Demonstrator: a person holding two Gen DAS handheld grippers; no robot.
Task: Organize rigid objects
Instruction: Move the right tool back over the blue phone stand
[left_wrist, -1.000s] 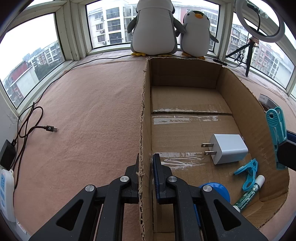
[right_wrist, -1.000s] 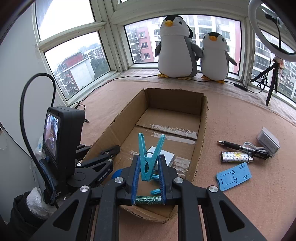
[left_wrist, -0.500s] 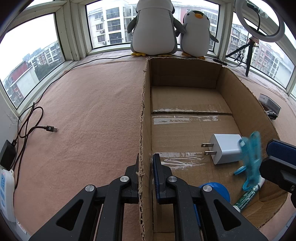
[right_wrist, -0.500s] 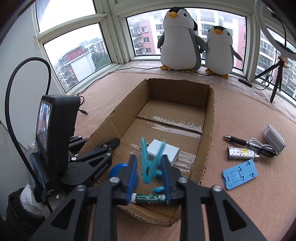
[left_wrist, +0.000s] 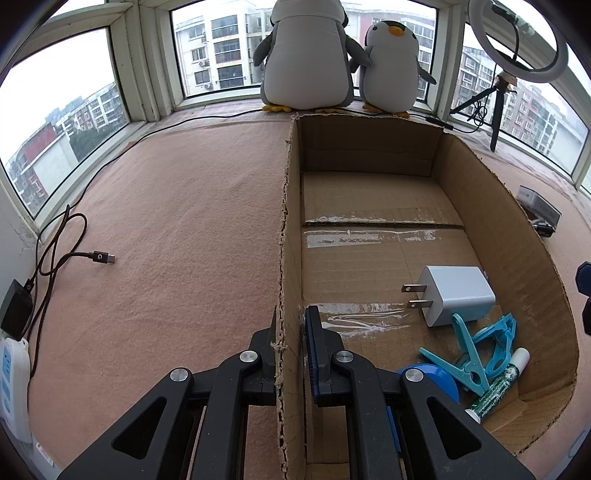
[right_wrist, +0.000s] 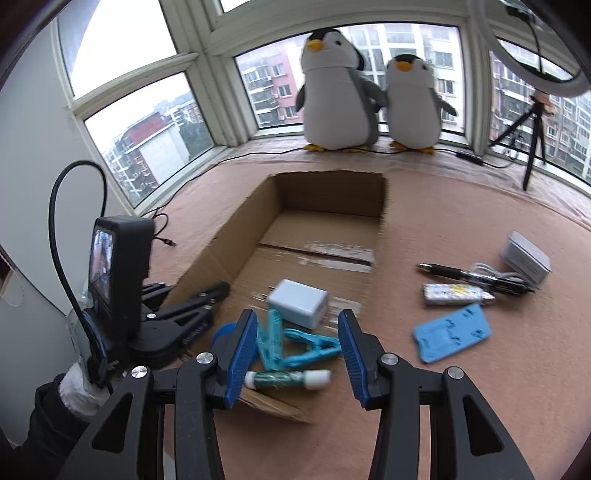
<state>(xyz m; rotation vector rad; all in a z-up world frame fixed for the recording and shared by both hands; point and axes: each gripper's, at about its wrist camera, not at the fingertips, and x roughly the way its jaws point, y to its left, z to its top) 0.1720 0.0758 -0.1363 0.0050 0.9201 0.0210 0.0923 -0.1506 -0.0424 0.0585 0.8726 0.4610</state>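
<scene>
Cardboard box (left_wrist: 369, 218) wall clamped by left tool (left_wrist: 291, 332), two clothespins (left_wrist: 476, 350) inside, right tool (right_wrist: 297, 343) opening, empty.

Both wrist cameras look down and forward toward the far windows; each sits close above the shared box (left_wrist: 369, 229), left wall versus near end.

Flat overcast daylight enters through windows (left_wrist: 92, 110) from ten to two o'clock; shadows soft. Fisheye bends edges, corners black. Right wrist view slightly motion-blurred.
</scene>
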